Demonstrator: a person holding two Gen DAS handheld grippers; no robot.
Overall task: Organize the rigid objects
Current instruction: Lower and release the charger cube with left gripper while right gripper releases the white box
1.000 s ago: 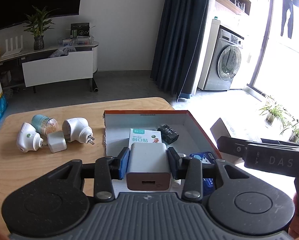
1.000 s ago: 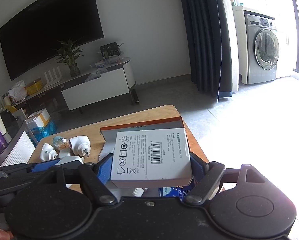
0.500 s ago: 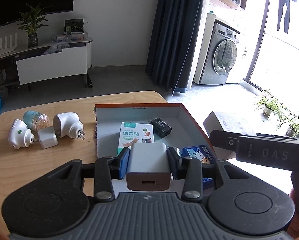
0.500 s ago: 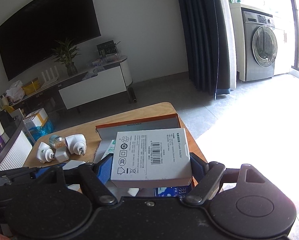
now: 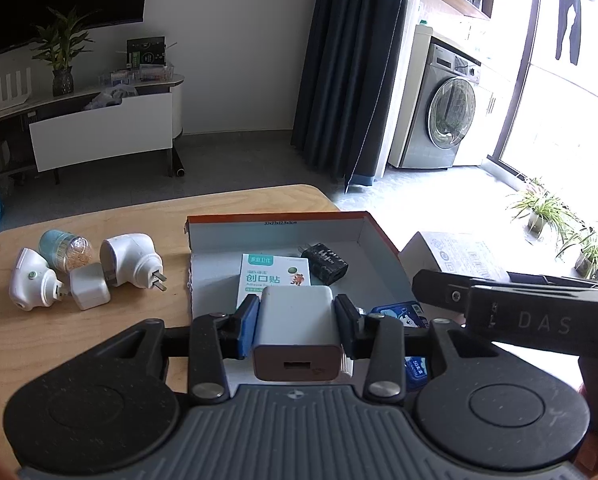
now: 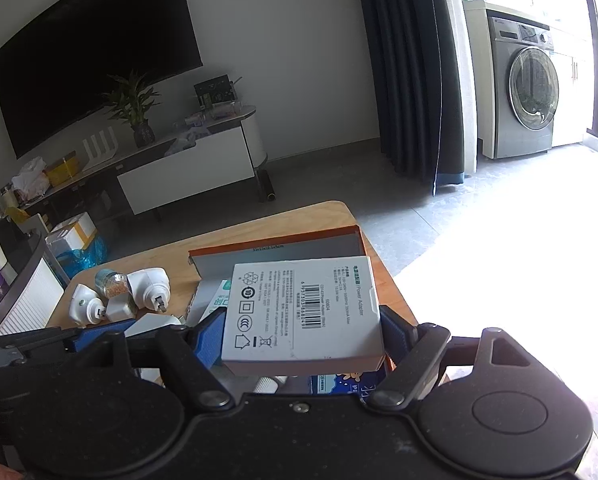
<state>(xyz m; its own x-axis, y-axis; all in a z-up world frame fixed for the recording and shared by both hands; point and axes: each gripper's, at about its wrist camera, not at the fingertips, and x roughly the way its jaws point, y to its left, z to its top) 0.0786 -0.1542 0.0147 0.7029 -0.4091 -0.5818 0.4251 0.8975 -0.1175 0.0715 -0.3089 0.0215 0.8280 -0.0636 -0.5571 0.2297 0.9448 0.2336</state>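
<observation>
While the left gripper point(image 5: 295, 322) is keeping its fingers point(image 5: 247, 326) clamped on a white USB charger point(image 5: 297, 332), it is hovering over the near part of an orange-rimmed cardboard tray point(image 5: 373, 236) that is sitting toward the right edge of the wooden surface point(image 5: 99, 220). Lying inside the tray are a green-and-white plaster box point(image 5: 275, 278), a black plug adapter point(image 5: 325, 263) toward the far wall, and a blue tin point(image 5: 399, 316) near the right wall. The right gripper point(image 6: 303, 330) is gripping a flat white adapter box point(image 6: 303, 312) between its blue-padded fingers point(image 6: 209, 338) — barcode side up — and is holding it above the same tray point(image 6: 275, 246). Toward the left edge of the surface, a cluster is waiting outside the tray: two white plug-in devices point(image 5: 133, 256) point(image 5: 31, 284), a small white cube charger point(image 5: 89, 292) touching them, and a teal-capped jar point(image 5: 65, 246) behind.
</observation>
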